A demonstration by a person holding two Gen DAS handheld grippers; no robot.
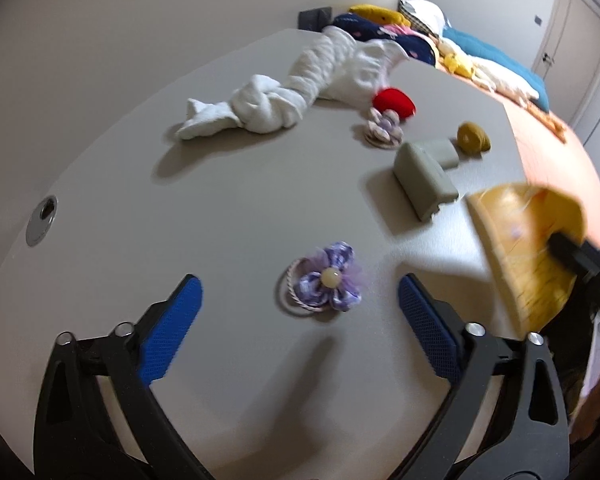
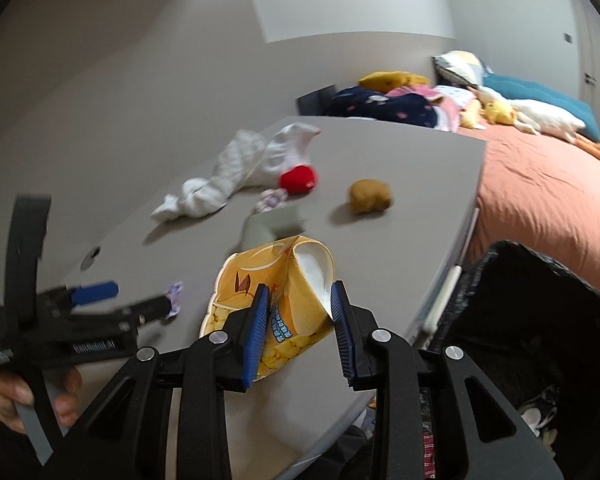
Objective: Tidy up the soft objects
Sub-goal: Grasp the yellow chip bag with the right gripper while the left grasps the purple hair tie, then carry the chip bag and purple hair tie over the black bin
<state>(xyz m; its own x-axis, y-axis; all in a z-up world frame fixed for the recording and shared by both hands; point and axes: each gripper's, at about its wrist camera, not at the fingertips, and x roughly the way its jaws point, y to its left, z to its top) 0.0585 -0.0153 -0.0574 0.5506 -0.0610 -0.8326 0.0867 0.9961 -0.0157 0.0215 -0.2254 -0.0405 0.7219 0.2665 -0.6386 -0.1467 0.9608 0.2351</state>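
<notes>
My yellow cup (image 1: 532, 248) blurs at the frame's right; behind it, the grey block (image 2: 276, 222) is half hidden.

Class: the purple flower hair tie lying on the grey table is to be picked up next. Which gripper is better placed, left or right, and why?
Left. The left gripper has open jaws either side of the purple flower hair tie. The right gripper is shut on the yellow paper cup.
</notes>
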